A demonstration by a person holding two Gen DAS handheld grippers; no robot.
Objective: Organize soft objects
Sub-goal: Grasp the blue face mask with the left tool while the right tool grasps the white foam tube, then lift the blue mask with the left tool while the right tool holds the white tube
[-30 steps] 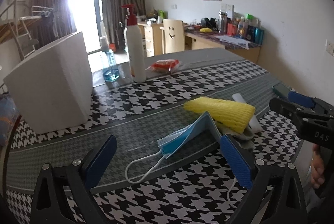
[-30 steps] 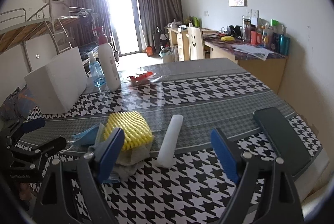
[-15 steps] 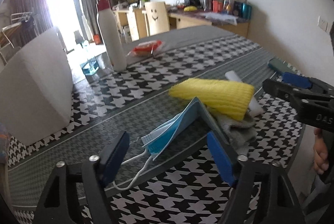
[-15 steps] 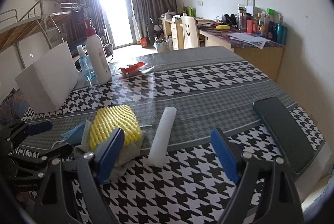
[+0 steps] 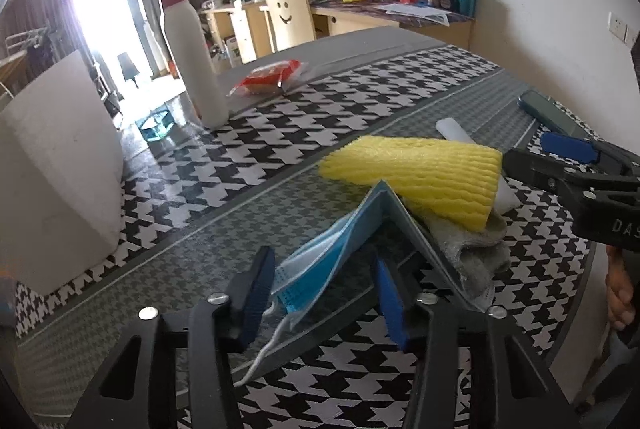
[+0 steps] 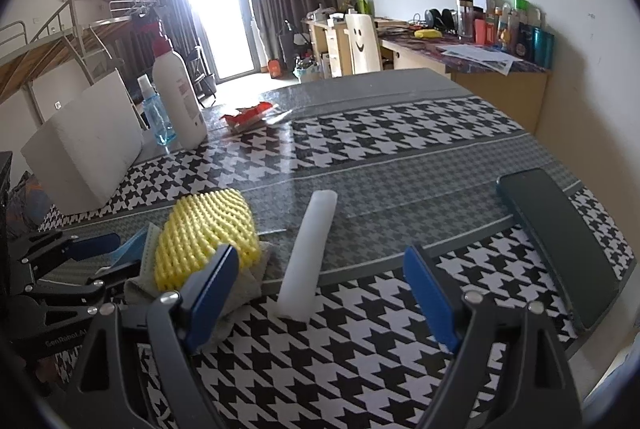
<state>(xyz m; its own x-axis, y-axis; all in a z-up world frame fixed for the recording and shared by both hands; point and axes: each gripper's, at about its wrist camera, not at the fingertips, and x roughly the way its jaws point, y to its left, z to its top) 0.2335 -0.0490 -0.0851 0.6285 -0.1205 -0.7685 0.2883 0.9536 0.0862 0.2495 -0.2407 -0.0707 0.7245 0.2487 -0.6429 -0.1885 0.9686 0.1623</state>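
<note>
A folded blue face mask [image 5: 320,265] stands like a tent on the houndstooth table. My left gripper [image 5: 322,301] straddles its near end, jaws closing. The left pad is at the mask's edge and the right pad still stands apart from it. Behind the mask, a yellow foam net [image 5: 416,177] rests on a grey cloth [image 5: 472,245]. My right gripper [image 6: 320,265] hangs open over the near end of a white foam tube [image 6: 310,249], gripping nothing. The right wrist view also shows the yellow net [image 6: 204,233], the grey cloth [image 6: 240,289] and my left gripper [image 6: 104,261].
A dark phone [image 6: 560,233] lies near the table's right edge. At the far left stand a white foam block [image 6: 84,145], a white pump bottle [image 6: 176,97] and a small blue bottle [image 6: 154,113]. A red snack packet [image 6: 248,115] lies further back.
My left gripper has moved in and down onto the mask, and its jaws have narrowed a lot. My right gripper has sunk slightly toward the white tube, still wide.
</note>
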